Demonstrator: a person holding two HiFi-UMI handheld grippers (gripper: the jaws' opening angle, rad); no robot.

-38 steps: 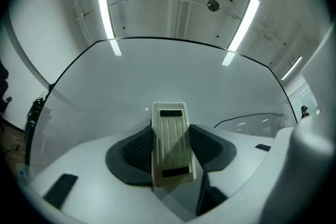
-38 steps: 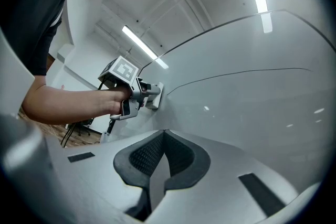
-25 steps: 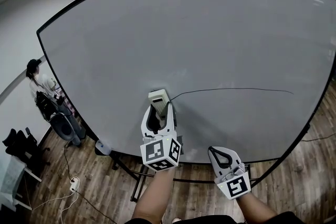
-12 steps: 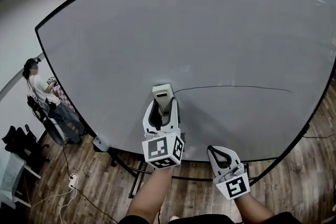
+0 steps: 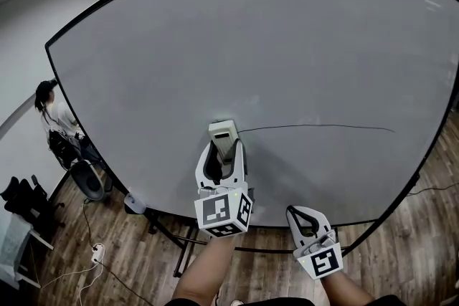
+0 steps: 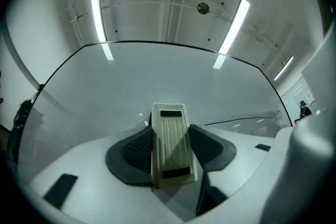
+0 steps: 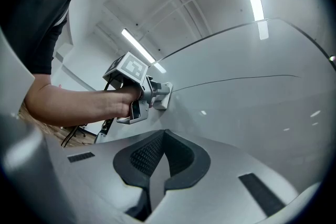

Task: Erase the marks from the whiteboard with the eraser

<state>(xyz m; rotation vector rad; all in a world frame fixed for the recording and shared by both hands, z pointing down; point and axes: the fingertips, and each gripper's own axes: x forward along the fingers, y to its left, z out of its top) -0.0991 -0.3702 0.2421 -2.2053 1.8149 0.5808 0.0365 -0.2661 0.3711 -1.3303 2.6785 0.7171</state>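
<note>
The large whiteboard point(image 5: 251, 46) bears a long thin black line point(image 5: 315, 128) running rightward. My left gripper point(image 5: 223, 147) is shut on the cream eraser point(image 5: 221, 134), which presses on the board just left of the line's left end. In the left gripper view the eraser point(image 6: 169, 139) sits upright between the dark pads, with the line point(image 6: 236, 121) to its right. My right gripper point(image 5: 305, 215) hangs lower right, off the board, shut and empty. In the right gripper view, the right gripper point(image 7: 164, 149) looks at the eraser point(image 7: 161, 96) and the line point(image 7: 236, 81).
A person point(image 5: 54, 107) stands beyond the board's left edge, beside a dark chair point(image 5: 90, 179). The board's stand legs point(image 5: 183, 254) rest on the wood floor below. A power strip point(image 5: 96, 252) with cables lies at lower left.
The left gripper with the eraser has edged slightly right toward the line's left end. The right gripper has dropped a little. The person at the left has shifted about.
</note>
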